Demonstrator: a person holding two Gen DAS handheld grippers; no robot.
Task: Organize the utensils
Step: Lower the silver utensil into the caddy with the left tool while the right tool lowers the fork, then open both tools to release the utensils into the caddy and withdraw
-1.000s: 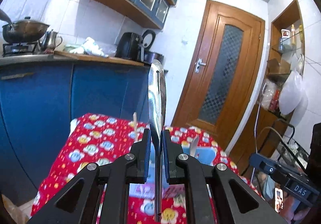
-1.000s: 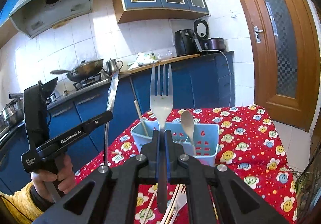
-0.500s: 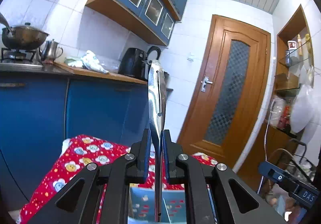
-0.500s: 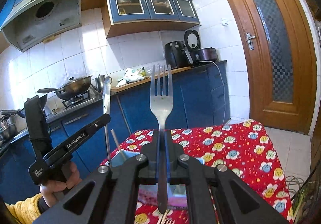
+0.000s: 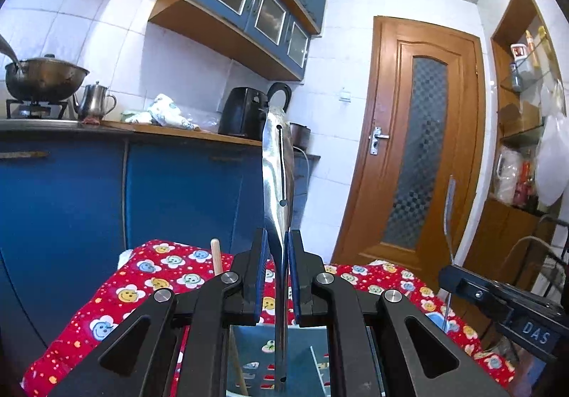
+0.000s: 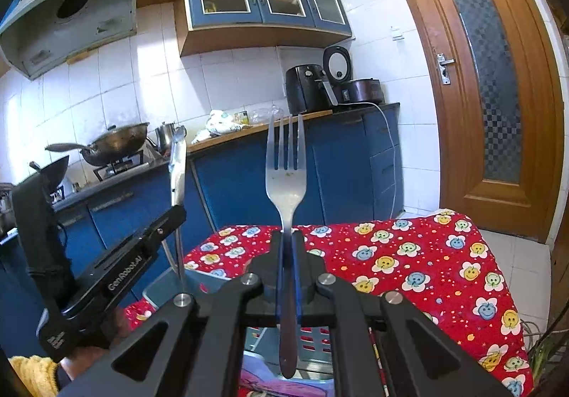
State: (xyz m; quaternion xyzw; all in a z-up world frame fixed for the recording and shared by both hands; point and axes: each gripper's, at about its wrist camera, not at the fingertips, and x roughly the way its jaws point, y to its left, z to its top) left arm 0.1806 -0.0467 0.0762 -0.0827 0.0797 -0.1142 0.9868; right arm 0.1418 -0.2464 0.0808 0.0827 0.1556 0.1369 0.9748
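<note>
Mid-task: left claw [image 5: 276, 276] clamped on upright peeler [image 5: 278, 162], right claw [image 6: 291, 265] clamped on upright fork [image 6: 286, 166], both poised above blue caddy [image 5: 270, 354] just below; neither yet dropped in.

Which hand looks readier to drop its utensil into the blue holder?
Probably the left: its peeler hangs handle-down right over the blue holder. The right's fork also hangs over it, so it's close.

Left gripper [image 5: 276, 265], right gripper [image 6: 291, 262] clamped shut (seemingly near level).
</note>
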